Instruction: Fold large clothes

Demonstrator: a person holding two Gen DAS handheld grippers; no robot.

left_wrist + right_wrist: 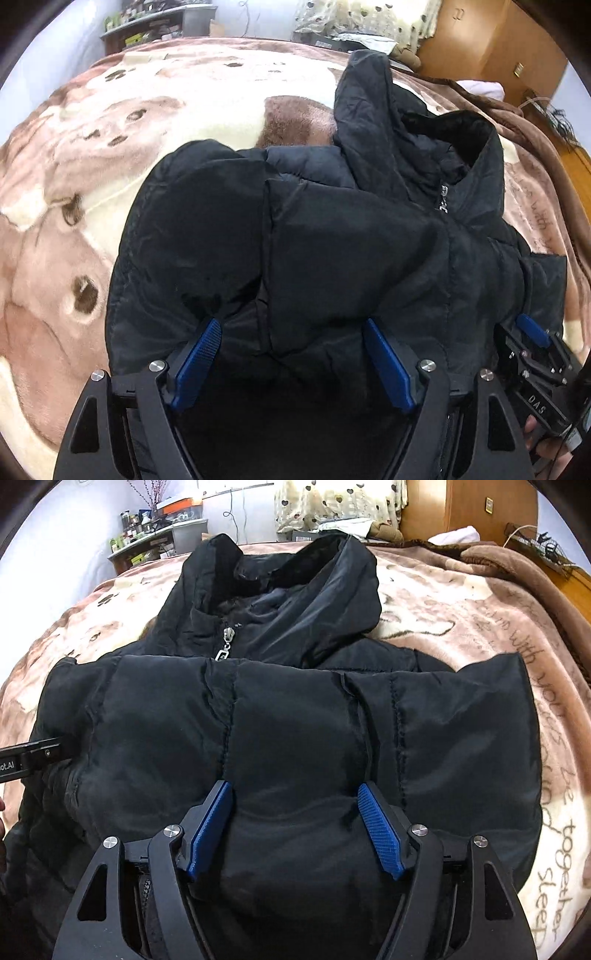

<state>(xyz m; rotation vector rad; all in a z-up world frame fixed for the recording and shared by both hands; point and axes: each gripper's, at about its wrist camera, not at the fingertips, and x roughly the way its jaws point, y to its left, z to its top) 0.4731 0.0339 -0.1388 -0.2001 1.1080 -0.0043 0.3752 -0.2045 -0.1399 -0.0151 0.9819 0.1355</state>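
A black padded jacket (332,240) lies on the bed, folded over itself into a thick bundle. Its hood (295,590) and silver zipper pull (225,642) point toward the far side. My left gripper (291,325) is open over the jacket's near left part, its blue pads wide apart and not pressing the fabric. My right gripper (294,787) is open too, with a puffy bulge of the jacket (295,720) rising between its pads. The right gripper (535,354) also shows at the lower right of the left wrist view, held by a hand. The left gripper's body (29,757) reaches in at the right wrist view's left edge.
A brown and cream plush blanket (110,147) with a bear pattern covers the bed. A cluttered shelf (147,535) stands at the far left by the wall. Beyond the bed at the right is a wooden wardrobe (480,509). A heart-print curtain (332,502) hangs behind.
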